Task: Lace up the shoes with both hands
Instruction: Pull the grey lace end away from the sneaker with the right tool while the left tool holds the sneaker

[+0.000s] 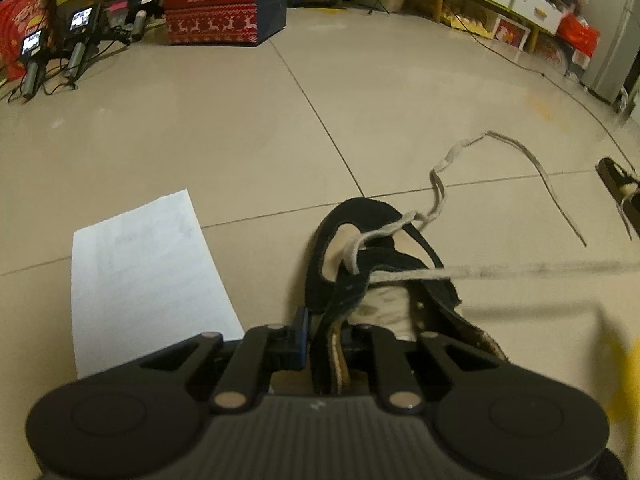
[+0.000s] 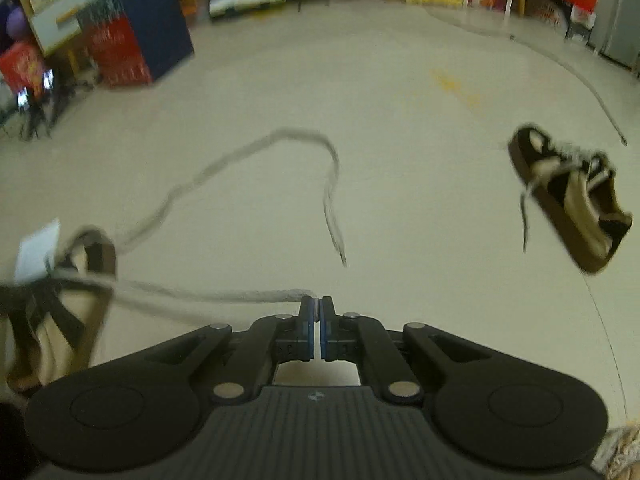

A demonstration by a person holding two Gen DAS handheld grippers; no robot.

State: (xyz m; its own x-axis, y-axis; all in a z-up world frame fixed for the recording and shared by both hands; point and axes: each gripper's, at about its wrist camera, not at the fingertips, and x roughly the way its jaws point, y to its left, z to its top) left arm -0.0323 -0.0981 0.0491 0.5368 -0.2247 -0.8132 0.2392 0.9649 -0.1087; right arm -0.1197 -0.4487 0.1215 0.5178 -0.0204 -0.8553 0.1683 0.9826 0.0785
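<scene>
step: drawing lace taut through an eyelet | left gripper (image 1: 326, 344) fingers pinching the shoe (image 1: 380, 280) collar, shoe just ahead of them | right gripper (image 2: 317, 320) fingers pressed together on the lace (image 2: 224, 295) end | next: likely thread the following eyelet

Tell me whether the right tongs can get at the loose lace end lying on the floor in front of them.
Probably not yet: the right tongs are shut on the taut lace running from the shoe. The loose lace end lies on bare floor just ahead, nothing between, but they must let go first.
</scene>
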